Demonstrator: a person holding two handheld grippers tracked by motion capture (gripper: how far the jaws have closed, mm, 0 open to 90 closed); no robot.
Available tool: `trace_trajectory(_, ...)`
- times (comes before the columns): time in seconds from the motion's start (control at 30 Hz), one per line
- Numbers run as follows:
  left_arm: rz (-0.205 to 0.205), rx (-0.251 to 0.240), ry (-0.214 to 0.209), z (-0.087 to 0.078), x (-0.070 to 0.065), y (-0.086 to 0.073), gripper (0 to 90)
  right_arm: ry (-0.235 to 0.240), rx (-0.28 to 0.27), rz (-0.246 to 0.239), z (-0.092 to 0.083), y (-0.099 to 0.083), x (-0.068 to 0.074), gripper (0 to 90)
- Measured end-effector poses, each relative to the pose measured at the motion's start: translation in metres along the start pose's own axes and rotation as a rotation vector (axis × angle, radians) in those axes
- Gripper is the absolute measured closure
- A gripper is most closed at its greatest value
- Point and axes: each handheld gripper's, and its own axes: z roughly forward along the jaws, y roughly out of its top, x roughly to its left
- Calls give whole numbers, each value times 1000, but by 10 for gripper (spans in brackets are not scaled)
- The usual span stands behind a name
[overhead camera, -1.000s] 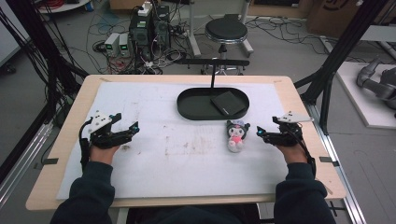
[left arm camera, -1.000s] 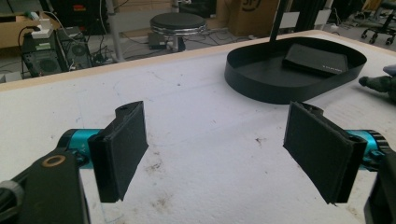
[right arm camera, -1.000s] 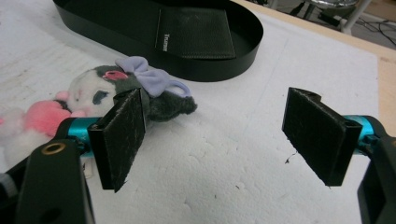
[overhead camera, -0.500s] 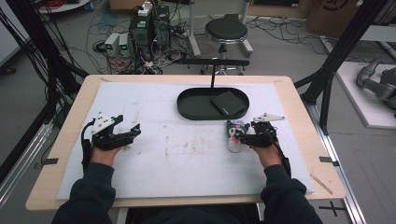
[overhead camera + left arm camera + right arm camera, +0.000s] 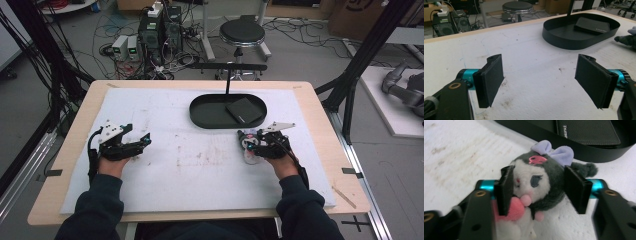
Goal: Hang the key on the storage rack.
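- soft grey-and-white plush toy (image 5: 537, 185) with a lilac bow now sits between the jaws of the right gripper (image 5: 255, 145); a second ago that gripper stood well to the right of it, wide apart, near the table's right edge.
- the right gripper's jaws have just been closing, and both black pads press into the sides of the toy's head, clamped on it.
- the toy lies on the white mat (image 5: 200, 165), just in front of the black oval tray (image 5: 200, 112), where it lay before.
- the left gripper (image 5: 135, 145) has kept its place on the left of the mat, jaws wide apart with bare mat between them.
- a dark wallet (image 5: 586, 131) lies in the tray; small pale lettering on its edge seems to start "play", the rest too small to read.
- the tray wall stands close behind the toy; open mat stretches between the two grippers and towards the person.
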Motion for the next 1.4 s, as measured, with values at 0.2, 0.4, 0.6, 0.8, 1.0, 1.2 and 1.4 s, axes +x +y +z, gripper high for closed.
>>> trace_trajectory(0.2, -4, 4, -1, 0, 1, 0, 226, 11, -31, -35, -13, 0, -9, 542)
trace_trajectory(0.4, -2, 5, -2, 1, 0, 0, 226, -4, -49, 62, -7, 1, -4, 184)
trace_trajectory(0.6, -2, 6, -5, 1, 0, -1, 226, -71, 76, 31, 16, 0, 18, 176)
trace_trajectory(0.8, -2, 6, -6, 1, 1, -1, 226, -59, 182, -29, 23, -3, 14, 216)
trace_trajectory(1.0, -4, 7, -8, 1, 1, -1, 226, -5, 176, -62, 17, -5, 3, 313)
trace_trajectory(1.2, -5, 8, -11, 1, 1, -1, 226, 6, 183, -153, 23, -8, 4, 248)
trace_trajectory(1.4, -6, 9, -12, 1, 1, -1, 226, 53, 192, -100, 20, -7, 4, 453)
